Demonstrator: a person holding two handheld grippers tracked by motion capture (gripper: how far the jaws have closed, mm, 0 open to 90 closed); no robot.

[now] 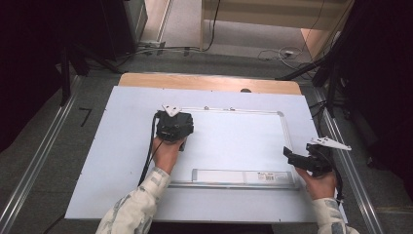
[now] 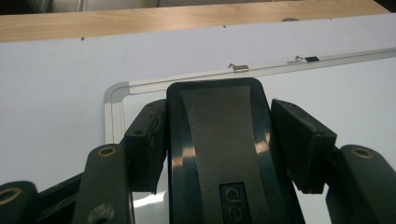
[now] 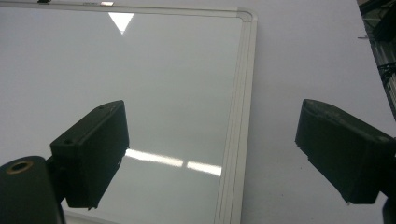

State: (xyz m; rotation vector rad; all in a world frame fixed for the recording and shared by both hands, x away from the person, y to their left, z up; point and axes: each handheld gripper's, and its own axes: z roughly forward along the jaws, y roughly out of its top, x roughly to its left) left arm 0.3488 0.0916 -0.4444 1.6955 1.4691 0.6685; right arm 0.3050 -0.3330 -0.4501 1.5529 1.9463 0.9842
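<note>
A white whiteboard (image 1: 234, 144) with a silver frame lies flat on the table. Over its far left corner, my left gripper (image 1: 174, 126) is shut on a black eraser. In the left gripper view the eraser (image 2: 215, 140) fills the gap between the jaws, with both pads (image 2: 147, 135) pressing its sides and the board's rounded corner (image 2: 116, 91) just ahead. My right gripper (image 1: 293, 157) is held above the board's right edge. In the right gripper view it (image 3: 212, 114) stands open and wide with nothing in it, straddling the frame (image 3: 245, 93).
A white sheet (image 1: 122, 161) covers the wooden table (image 1: 209, 82). The board's pen tray (image 1: 243, 176) runs along its near edge. Metal rails (image 1: 39, 161) flank the table on the floor, and cables and dark stands sit behind.
</note>
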